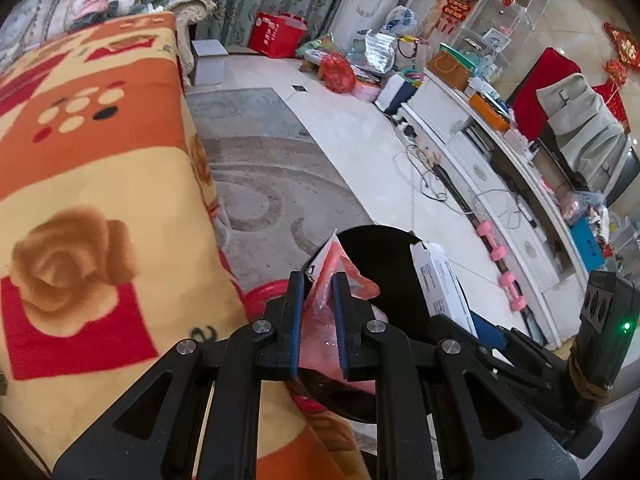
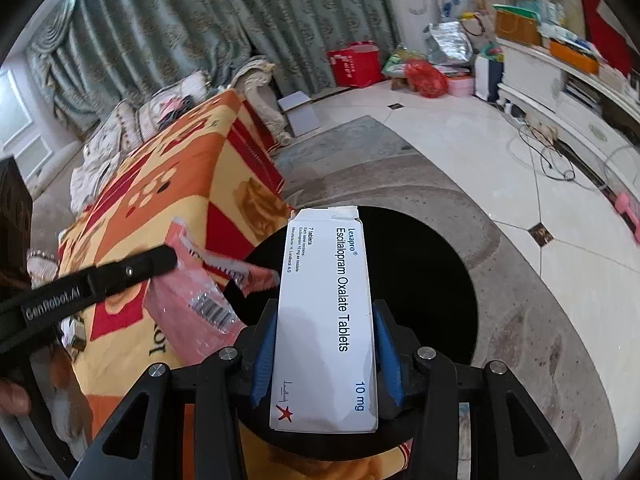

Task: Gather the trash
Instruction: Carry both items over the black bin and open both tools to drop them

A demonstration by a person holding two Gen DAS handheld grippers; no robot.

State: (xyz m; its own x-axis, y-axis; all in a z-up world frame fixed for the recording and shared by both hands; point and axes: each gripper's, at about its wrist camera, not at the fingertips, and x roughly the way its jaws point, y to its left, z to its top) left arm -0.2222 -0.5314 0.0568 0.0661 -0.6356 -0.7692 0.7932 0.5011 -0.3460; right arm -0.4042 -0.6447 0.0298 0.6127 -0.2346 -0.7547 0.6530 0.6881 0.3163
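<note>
My left gripper [image 1: 319,280] is shut on a pink plastic wrapper [image 1: 326,312] and holds it over the rim of a black trash bin [image 1: 384,248]. The wrapper also shows in the right wrist view [image 2: 192,300], with the left gripper's finger [image 2: 132,270] across it. My right gripper [image 2: 326,316] is shut on a white flattened medicine box [image 2: 326,320] printed "Escitalopram Oxalate Tablets", held above the bin's dark opening [image 2: 432,288]. The box's edge shows in the left wrist view [image 1: 440,284].
A table under an orange and yellow blanket [image 1: 92,184] stands left of the bin. A grey patterned rug [image 2: 540,320] lies under the bin. A white TV cabinet [image 1: 500,200] with cables, pink dumbbells [image 1: 500,256] and bags [image 1: 340,72] lines the far side.
</note>
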